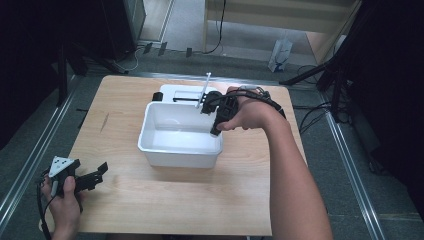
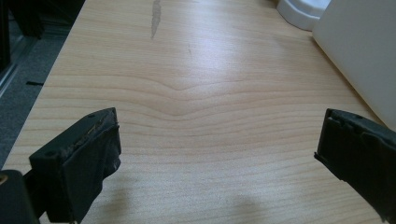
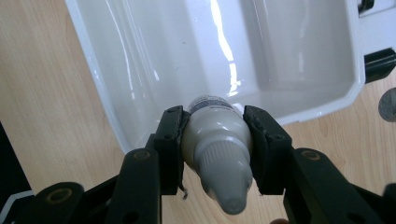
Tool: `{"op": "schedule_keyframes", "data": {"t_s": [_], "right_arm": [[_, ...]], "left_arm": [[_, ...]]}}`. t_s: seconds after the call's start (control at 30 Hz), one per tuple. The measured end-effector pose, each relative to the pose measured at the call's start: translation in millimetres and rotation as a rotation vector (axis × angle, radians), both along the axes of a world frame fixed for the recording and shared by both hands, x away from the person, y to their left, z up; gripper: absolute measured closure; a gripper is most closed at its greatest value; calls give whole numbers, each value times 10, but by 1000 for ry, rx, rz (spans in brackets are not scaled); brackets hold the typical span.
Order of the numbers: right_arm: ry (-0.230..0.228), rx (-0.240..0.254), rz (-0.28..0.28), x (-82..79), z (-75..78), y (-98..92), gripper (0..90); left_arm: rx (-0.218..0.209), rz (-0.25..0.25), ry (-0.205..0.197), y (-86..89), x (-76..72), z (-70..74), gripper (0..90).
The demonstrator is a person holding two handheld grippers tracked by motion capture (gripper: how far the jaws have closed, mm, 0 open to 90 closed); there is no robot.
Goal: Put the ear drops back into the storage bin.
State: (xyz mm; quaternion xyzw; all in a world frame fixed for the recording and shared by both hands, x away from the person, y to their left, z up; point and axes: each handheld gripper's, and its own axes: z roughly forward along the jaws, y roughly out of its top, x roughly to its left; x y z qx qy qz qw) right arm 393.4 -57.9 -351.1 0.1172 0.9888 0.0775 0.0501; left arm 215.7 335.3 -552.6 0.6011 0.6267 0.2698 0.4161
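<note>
The right tool point(image 3: 212, 154) is squeezed shut on a small white bottle point(image 3: 215, 154). The bottle's cap end points back at the camera that rides on this tool, and its other end points down at the white tub point(image 3: 140, 60). From the high view, the right tool point(image 1: 216, 122) hangs over the right end of the tub point(image 1: 180, 150), which sits in the middle of the table point(image 1: 150, 210). The tub looks bare inside. A flat white thing with black parts point(image 1: 175, 93) lies just behind the tub, toward the far edge of the table.

The left tool point(image 1: 97, 175) waits near the left front corner of the table, apart from the tub. Its jaws are wide open and hold nothing.

It looks like the step now is carrying the bottle to the tub. Next, the right hand would need to bring the bottle low inside the tub, well within the walls, and then let the jaws open so the bottle drops softly and does not bounce out.
</note>
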Motion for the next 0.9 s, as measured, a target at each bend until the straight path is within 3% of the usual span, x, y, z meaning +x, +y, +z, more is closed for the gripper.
{"op": "schedule_keyframes", "data": {"t_s": [0.4,0.67,0.77,0.9], "right_arm": [[-8,-28,79,37,-295,127,606],[-60,-67,124,97,-561,148,605],[-78,-91,124,108,-660,135,605],[-70,-105,122,115,-761,133,605]], "left_arm": [[-3,-1,-2,5,1,-2,4],[-3,-2,1,7,1,-1,5],[-4,-3,3,9,0,-1,5],[-3,-4,4,9,0,-1,5]]}}
